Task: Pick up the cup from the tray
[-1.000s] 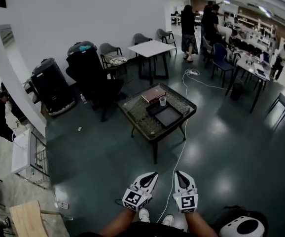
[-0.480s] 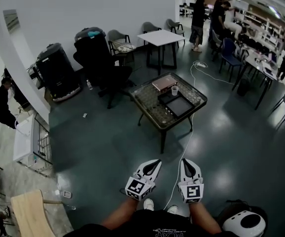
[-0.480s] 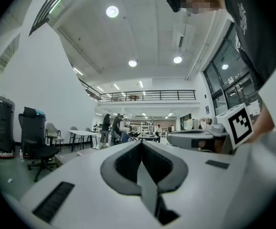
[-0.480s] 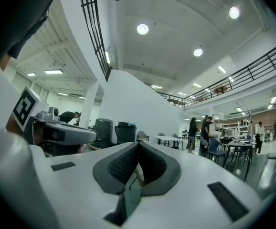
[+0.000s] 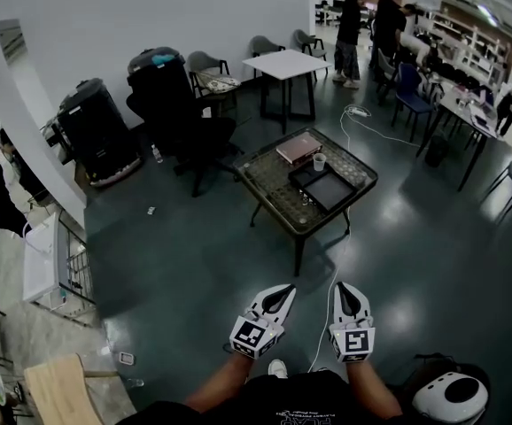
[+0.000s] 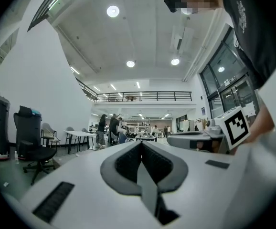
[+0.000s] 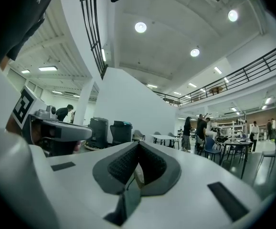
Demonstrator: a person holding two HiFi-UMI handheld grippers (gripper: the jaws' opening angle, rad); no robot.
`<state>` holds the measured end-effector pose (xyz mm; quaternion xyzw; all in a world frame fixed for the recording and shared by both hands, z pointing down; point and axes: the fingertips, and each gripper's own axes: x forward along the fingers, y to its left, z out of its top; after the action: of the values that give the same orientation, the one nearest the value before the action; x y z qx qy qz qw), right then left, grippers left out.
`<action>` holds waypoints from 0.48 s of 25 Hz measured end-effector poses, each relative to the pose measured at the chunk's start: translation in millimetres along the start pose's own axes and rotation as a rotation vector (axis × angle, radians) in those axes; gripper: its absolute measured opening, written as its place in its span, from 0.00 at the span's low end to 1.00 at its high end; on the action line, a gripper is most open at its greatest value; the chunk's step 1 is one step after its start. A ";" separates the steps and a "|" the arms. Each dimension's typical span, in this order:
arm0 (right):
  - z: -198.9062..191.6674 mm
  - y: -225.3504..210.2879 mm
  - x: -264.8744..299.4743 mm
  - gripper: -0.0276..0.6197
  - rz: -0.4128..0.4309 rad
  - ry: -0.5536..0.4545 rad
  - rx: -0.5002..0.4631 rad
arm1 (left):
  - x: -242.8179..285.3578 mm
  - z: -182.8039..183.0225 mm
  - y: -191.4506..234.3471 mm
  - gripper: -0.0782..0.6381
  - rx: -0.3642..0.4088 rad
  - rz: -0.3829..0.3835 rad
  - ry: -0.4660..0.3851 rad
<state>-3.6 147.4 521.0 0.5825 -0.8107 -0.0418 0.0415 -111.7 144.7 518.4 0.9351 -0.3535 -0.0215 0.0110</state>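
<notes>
In the head view a small pale cup stands on a low glass-topped table, at the far edge of a dark tray. Both grippers hang close to the person's body, well short of the table. My left gripper is shut with nothing in it, and its jaws meet at the tip in the left gripper view. My right gripper is also shut and empty, jaws together in the right gripper view.
A reddish book lies on the table beside the tray. A white cable runs across the floor past the table. Black chairs, a white table and several people stand beyond. A helmet lies at bottom right.
The view has advanced toward the table, which sits slightly higher and to the right. Both grippers stay shut and held together in front of the body.
</notes>
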 end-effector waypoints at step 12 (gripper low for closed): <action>0.7 -20.3 44.0 0.05 0.011 0.000 -0.036 | 44.7 -0.4 33.8 0.12 0.017 -0.013 0.006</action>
<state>1.4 99.2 518.7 0.5771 -0.8131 -0.0560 0.0522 -100.5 89.8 518.6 0.9376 -0.3473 -0.0160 0.0038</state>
